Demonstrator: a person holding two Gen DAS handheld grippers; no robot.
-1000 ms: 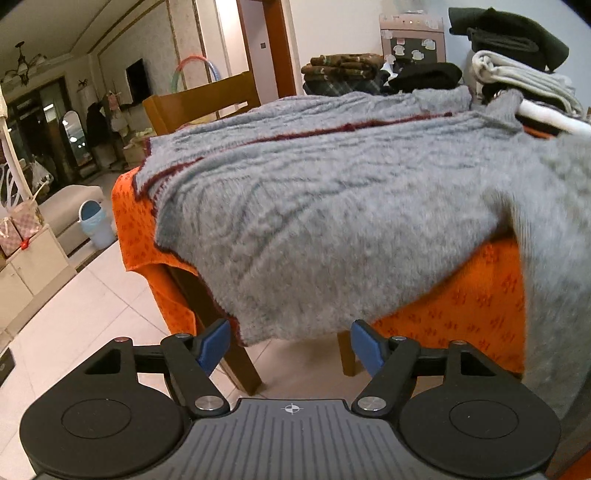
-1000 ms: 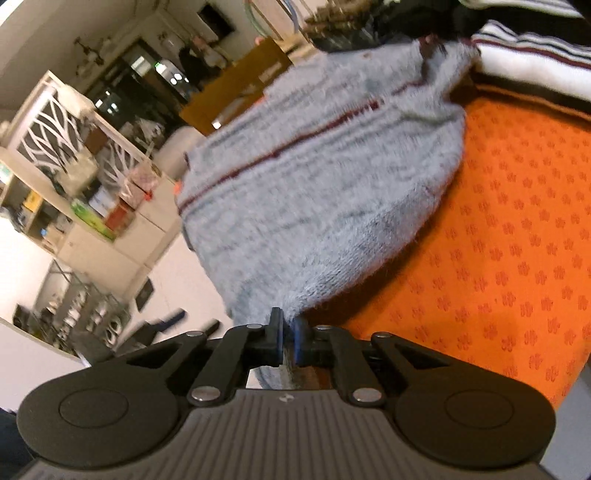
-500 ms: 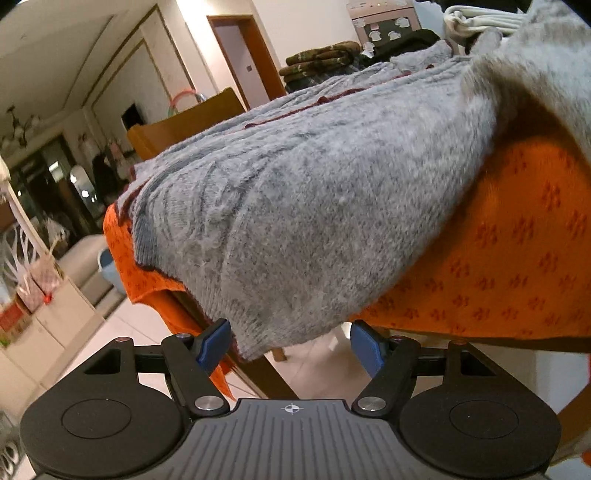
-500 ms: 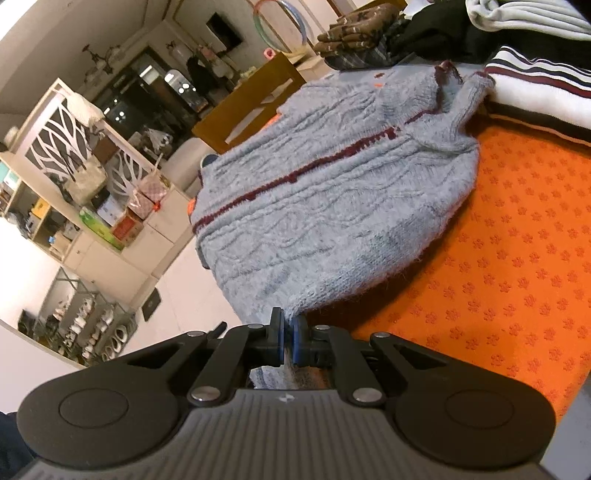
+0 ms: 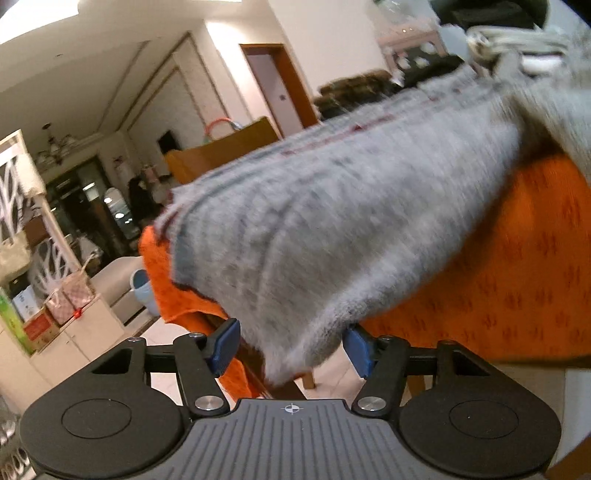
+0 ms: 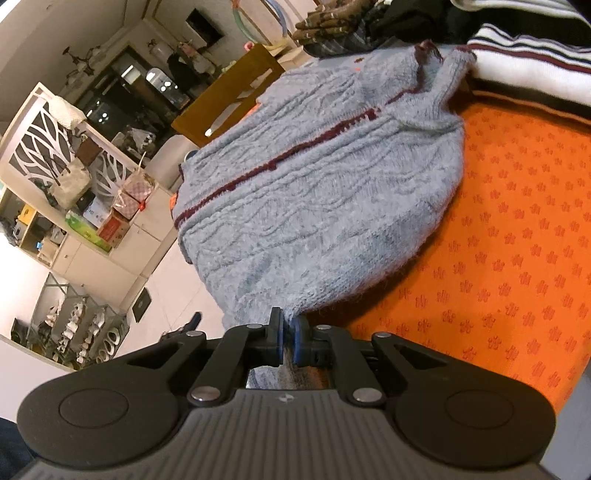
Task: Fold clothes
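Note:
A grey cable-knit sweater [image 5: 332,229] with a dark red stripe lies on the orange tablecloth [image 5: 517,277], and one end hangs over the table edge. My left gripper [image 5: 290,343] is below that edge with the hanging end between its blue pads. Its jaws are closing; the left pad stands clear of the knit. In the right wrist view the sweater [image 6: 314,192] spreads away from my right gripper [image 6: 286,328], which pinches its near edge over the tablecloth [image 6: 498,240]. Those jaws are starting to open, with fabric still between the pads.
Folded clothes sit at the back of the table: a white striped pile [image 6: 535,74] and a dark patterned pile [image 6: 332,22]. A wooden chair [image 6: 229,99] stands behind the far side. Tiled floor [image 5: 96,343] and a low cabinet lie to the left.
The left gripper has sunk and rolled, and its pads have drawn closer around the hanging end. The right gripper has stayed put, and its pads now show a slight gap.

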